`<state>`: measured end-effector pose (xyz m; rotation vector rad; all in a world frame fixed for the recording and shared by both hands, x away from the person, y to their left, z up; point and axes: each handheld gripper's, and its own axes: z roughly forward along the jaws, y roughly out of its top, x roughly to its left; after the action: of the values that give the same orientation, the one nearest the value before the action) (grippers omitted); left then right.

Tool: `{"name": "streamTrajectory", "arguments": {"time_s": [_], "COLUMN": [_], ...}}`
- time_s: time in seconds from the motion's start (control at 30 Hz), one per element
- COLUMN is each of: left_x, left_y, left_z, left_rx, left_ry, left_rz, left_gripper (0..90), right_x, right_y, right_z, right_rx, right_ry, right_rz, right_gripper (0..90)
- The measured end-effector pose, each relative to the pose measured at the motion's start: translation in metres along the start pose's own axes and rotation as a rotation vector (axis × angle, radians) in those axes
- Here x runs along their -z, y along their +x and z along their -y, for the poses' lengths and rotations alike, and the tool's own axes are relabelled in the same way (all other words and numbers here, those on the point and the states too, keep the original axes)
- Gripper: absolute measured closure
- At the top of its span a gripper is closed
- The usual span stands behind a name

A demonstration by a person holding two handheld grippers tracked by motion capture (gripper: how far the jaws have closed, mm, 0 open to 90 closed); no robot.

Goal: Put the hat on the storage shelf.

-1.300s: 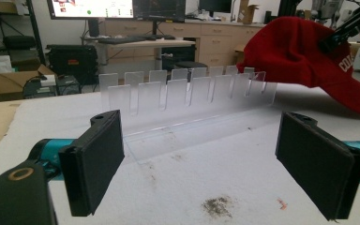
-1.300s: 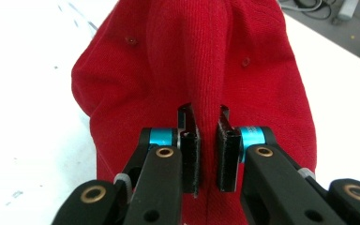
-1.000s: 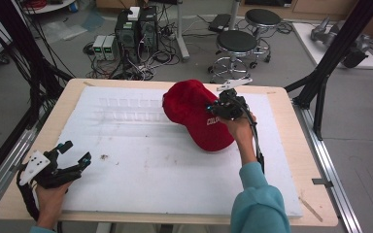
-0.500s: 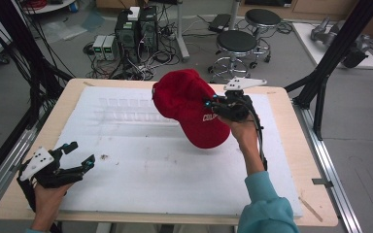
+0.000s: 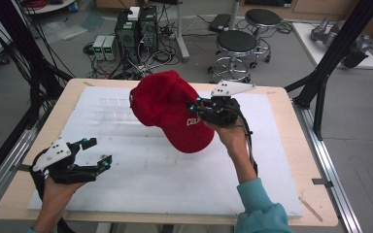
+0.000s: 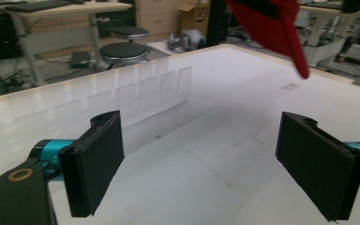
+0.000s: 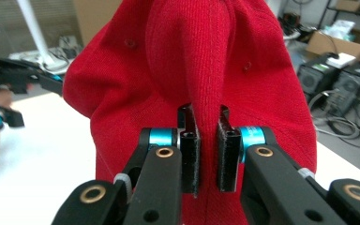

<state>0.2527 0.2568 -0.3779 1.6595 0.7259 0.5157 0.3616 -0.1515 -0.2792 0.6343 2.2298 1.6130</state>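
— Room first?
— Grey floor [image 5: 53, 53] all round, strewn with cables. Black frame posts [image 5: 342, 41] slanting up at left and right. Two round black stools [image 5: 239, 42] beyond the far edge, computer towers [image 5: 136, 24] with small grey boxes left of them, a white platform [image 5: 330, 46] far right carrying grey hardware. In the left gripper view, desks and cardboard boxes farther off.
— And the table?
— Pale wooden table [image 5: 296, 160], nearly covered by a white sheet [image 5: 165, 179]; faint rectangular marks toward its far left, light scuffs across the middle. Bare wood left as a border, a short strip of tape near the right corner.
— Anything on it?
— Above it rather: a red cap [image 5: 172, 109], white lettering on its front, lifted clear of the sheet over the far middle, brim pointing near-right.
— Held how?
— Right claw [image 5: 201, 109] clamped on a fold of the cap's fabric; in the right gripper view the black pads [image 7: 190, 150] pinch a red ridge between them. Teal sleeve [image 5: 260, 213] on that arm, at the near edge.
— The other one?
— Left claw [image 5: 94, 153] at the near left, just above the sheet, jaws spread wide, nothing between them. Well apart from the cap.
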Motion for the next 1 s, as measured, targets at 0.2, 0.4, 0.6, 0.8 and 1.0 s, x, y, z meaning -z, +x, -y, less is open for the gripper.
{"name": "streamTrajectory", "arguments": {"time_s": [0.2, 0.4, 0.6, 0.8, 1.0], "left_x": [-0.021, -0.042, -0.063, -0.077, -0.085], "left_y": [-0.019, -0.036, -0.048, -0.055, -0.057], "left_z": [-0.013, -0.021, -0.025, -0.025, -0.025], "left_rx": [0.013, 0.023, 0.064, 0.108, 0.141], "left_ry": [0.033, 0.042, 0.038, 0.026, 0.025], "left_rz": [0.071, 0.120, 0.161, 0.205, 0.229], "left_gripper": [16.0, 16.4, 17.0, 21.9, 26.4], "right_x": [-0.009, -0.015, -0.017, -0.017, -0.020], "right_y": [0.013, 0.021, 0.026, 0.029, 0.032], "right_z": [-0.003, -0.006, -0.008, -0.009, -0.009], "right_rx": [0.016, 0.042, 0.040, 0.032, 0.029], "right_ry": [-0.012, -0.022, -0.038, -0.064, -0.080], "right_rz": [-0.035, -0.048, -0.063, -0.083, -0.106], "right_gripper": [83.2, 83.2, 83.2, 83.2, 83.2]}}
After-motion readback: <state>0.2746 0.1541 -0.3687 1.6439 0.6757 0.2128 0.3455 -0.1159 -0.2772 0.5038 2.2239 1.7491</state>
